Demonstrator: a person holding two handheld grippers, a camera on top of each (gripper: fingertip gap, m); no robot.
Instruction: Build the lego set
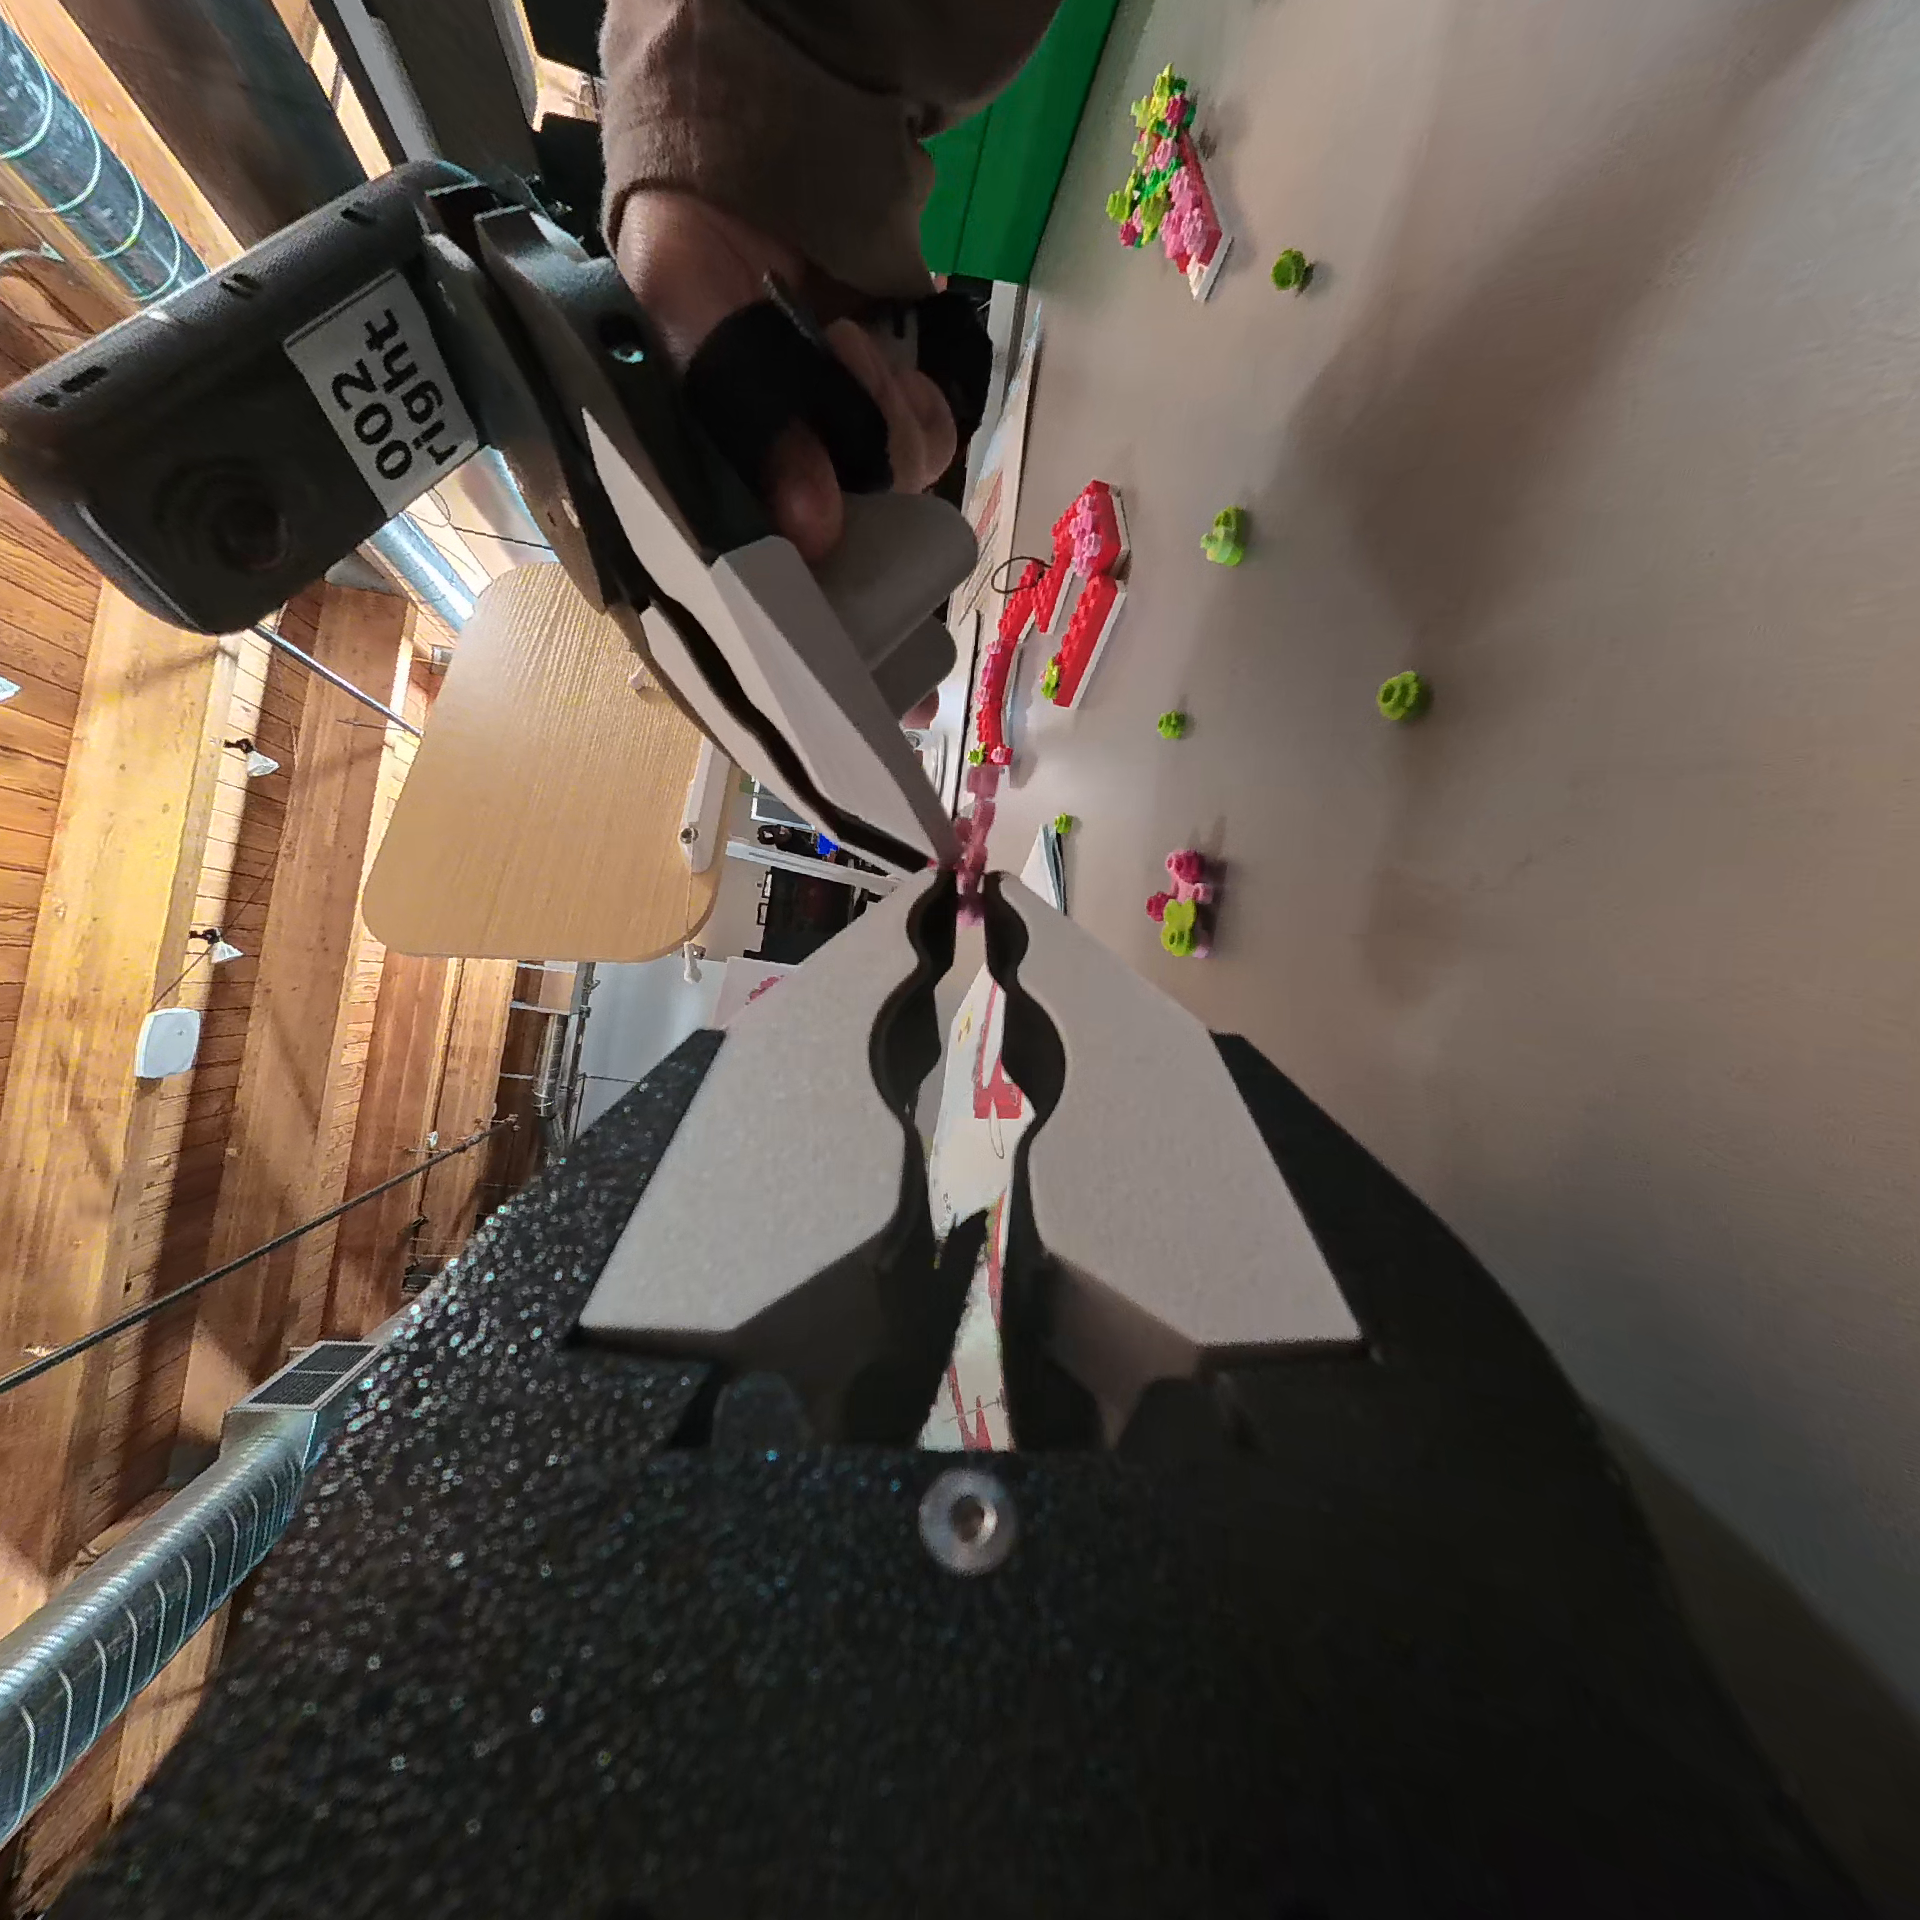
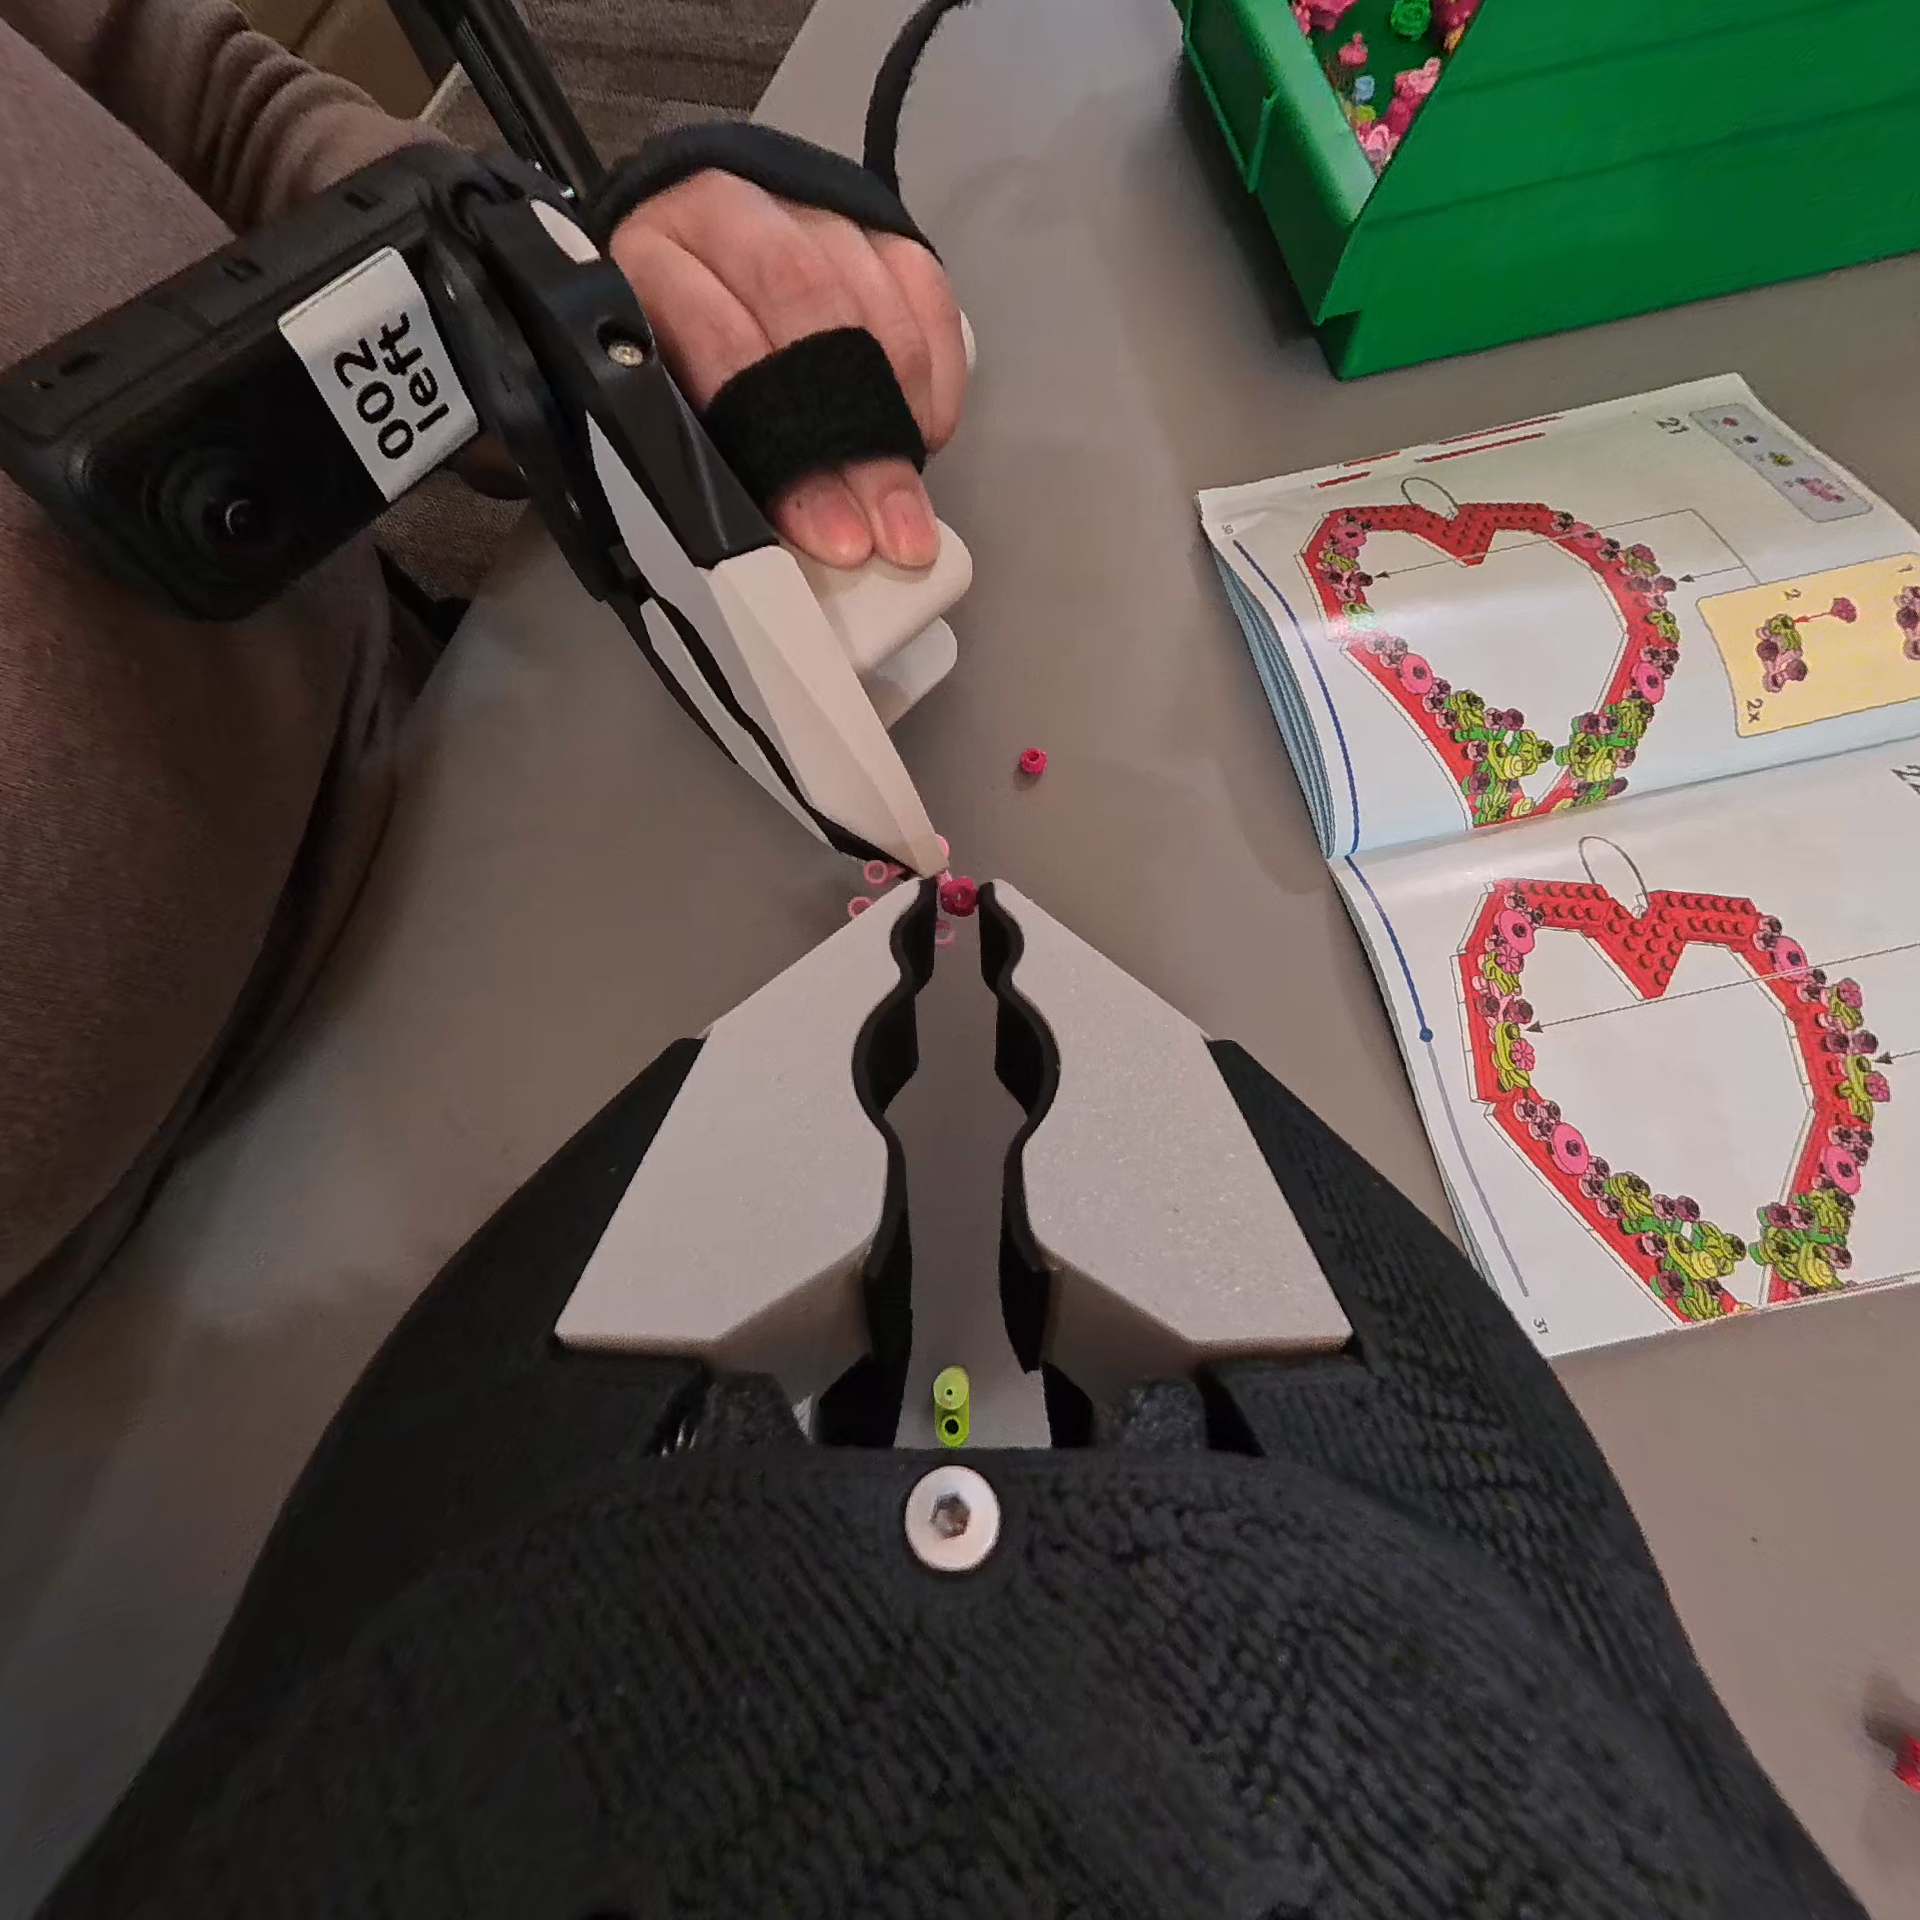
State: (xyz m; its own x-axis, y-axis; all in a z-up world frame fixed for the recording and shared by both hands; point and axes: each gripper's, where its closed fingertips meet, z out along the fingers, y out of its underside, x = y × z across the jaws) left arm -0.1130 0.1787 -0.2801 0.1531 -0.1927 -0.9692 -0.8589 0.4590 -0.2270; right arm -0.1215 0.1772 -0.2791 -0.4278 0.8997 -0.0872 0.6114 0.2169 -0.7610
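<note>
Lego piece, a small dark pink round stud (image 2: 957, 896), sits between the tips of the right gripper (image 2: 954, 902), whose fingers stand slightly parted around it; whether they clamp it is unclear. Its hole faces the right wrist camera. The left gripper (image 2: 914, 857) is clenched on a pale pink flower cluster (image 1: 971, 852), its tip touching the stud from the upper left. Another loose dark pink stud (image 2: 1031, 762) lies nearby on the grey table (image 2: 1091, 416). An open instruction booklet (image 2: 1621, 862) lies right, a green plastic bin (image 2: 1558, 177) beyond.
</note>
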